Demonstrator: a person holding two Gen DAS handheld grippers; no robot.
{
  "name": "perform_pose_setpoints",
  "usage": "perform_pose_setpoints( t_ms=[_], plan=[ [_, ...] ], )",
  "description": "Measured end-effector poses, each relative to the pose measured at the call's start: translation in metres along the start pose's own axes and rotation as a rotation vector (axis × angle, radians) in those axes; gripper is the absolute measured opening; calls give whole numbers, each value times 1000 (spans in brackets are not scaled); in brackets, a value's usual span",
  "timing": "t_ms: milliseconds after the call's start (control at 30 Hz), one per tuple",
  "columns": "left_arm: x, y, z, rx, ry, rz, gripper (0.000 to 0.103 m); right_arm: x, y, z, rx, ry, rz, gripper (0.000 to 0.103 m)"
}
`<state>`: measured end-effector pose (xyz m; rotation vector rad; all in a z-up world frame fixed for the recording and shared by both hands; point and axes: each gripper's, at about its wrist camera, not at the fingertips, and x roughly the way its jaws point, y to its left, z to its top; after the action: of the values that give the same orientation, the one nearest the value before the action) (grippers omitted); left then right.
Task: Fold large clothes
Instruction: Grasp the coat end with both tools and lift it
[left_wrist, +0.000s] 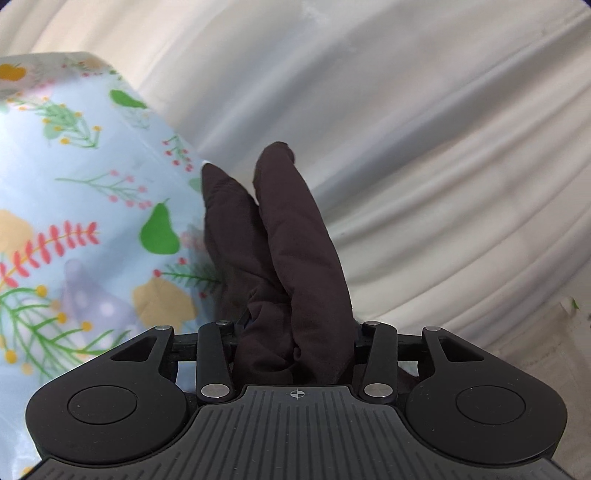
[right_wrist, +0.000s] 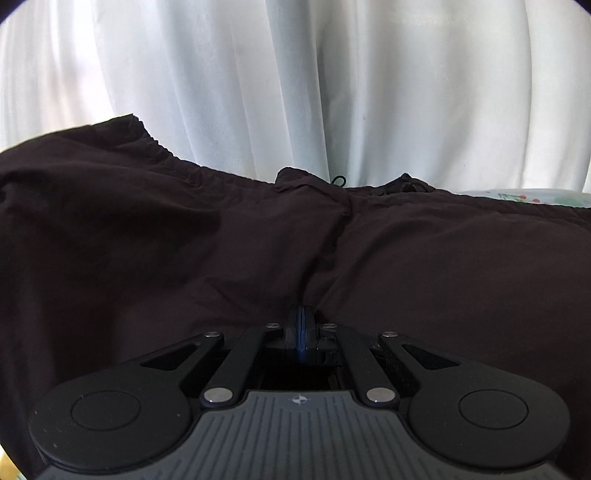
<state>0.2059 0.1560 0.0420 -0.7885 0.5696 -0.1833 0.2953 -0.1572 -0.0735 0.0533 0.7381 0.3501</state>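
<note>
My left tool is pinching a bunched fold of the dark brown, thin fabric garment, lifted off the floral-print plastic-covered worktop. My right tool is pressed together with its tips in the same garment, which lies spread out with its elastic waistband at the far edge. Folding looks early: no neat fold visible, most still left.

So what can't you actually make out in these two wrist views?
- Left wrist view: the left gripper fingers are wrapped in the dark garment, so the pads are hidden.
- Right wrist view: the right gripper fingertips are buried in the cloth.
- The floral tablecloth is blurred and cut off at the left edge.
</note>
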Motion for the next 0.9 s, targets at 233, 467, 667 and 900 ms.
perform_pose_setpoints(
  t_ms=[233, 467, 667, 900],
  plan=[
    [4, -35, 3, 92, -1, -30, 46, -17, -17, 46, 117, -39, 23, 1],
    [21, -78, -9, 197, 31, -94, 46, 19, -33, 33, 207, 67, 89, 0],
    [36, -112, -22, 306, 58, -127, 46, -63, -38, 10, 286, 2, 209, 2],
    [68, -137, -52, 378, 153, -147, 46, -62, -55, -47, 422, 155, 333, 0]
  ],
)
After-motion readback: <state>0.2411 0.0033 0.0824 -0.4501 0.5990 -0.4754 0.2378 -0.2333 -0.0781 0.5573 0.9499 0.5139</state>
